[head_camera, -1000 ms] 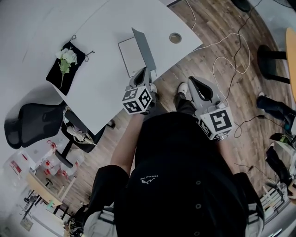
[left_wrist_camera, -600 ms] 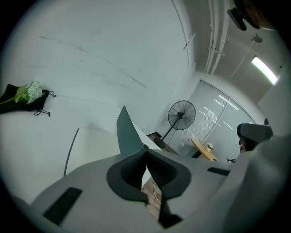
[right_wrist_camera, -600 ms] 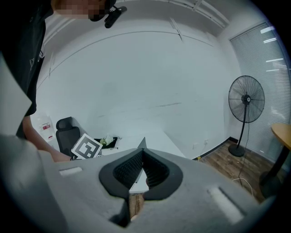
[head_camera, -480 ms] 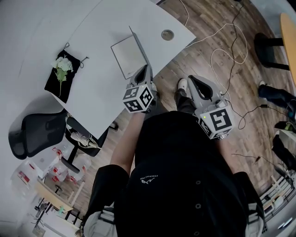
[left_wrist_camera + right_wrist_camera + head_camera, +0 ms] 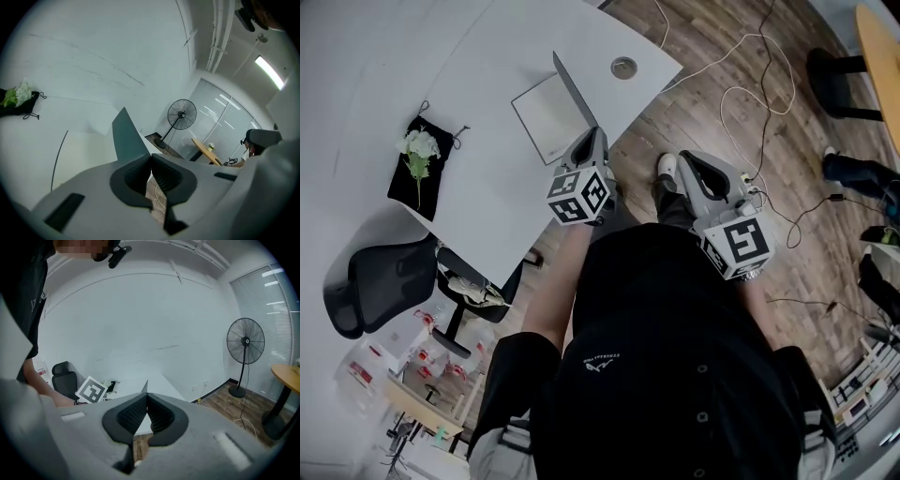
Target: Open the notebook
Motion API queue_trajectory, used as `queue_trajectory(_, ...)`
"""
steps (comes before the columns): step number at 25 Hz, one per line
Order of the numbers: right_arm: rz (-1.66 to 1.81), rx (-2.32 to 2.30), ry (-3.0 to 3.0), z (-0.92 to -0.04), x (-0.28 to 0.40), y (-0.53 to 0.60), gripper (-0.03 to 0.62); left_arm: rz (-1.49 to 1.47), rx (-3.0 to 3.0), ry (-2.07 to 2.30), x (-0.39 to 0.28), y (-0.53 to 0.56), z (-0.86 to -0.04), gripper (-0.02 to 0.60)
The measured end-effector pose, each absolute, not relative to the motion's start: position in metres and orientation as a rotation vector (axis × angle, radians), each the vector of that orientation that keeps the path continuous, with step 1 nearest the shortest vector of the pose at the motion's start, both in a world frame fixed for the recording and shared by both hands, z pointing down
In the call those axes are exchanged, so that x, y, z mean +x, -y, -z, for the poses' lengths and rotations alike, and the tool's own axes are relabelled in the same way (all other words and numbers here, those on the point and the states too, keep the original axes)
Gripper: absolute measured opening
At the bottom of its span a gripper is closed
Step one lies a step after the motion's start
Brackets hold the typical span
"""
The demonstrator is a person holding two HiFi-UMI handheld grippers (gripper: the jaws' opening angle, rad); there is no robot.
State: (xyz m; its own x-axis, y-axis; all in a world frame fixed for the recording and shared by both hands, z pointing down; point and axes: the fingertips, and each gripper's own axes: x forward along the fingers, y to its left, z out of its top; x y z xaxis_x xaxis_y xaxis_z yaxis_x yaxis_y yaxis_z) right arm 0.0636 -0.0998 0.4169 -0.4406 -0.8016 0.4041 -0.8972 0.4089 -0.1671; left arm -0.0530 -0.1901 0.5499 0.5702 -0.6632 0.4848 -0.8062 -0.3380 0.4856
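Head view: the white surface (image 5: pixel 478 84) is carrying the laptop notebook (image 5: pixel 542 117) near its front corner, lid already standing raised. The left gripper (image 5: pixel 592 138) is hovering just beside the lid's near edge, jaws together on nothing. The right gripper (image 5: pixel 686 161) is hanging over the floor, likewise closed and empty. Judgement: opening looks largely done; next, nudge the lid further back if needed.

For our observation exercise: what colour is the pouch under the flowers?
The pouch is black, clearest in the head view.
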Motion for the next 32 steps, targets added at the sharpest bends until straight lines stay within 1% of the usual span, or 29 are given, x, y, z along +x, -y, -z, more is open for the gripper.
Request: queue_trajectory(32,-0.628,1.701,2.244,-0.434,0.139,0.097,0.005,-0.433,2.103,1.019,0.024,0.21,-0.597,0.011)
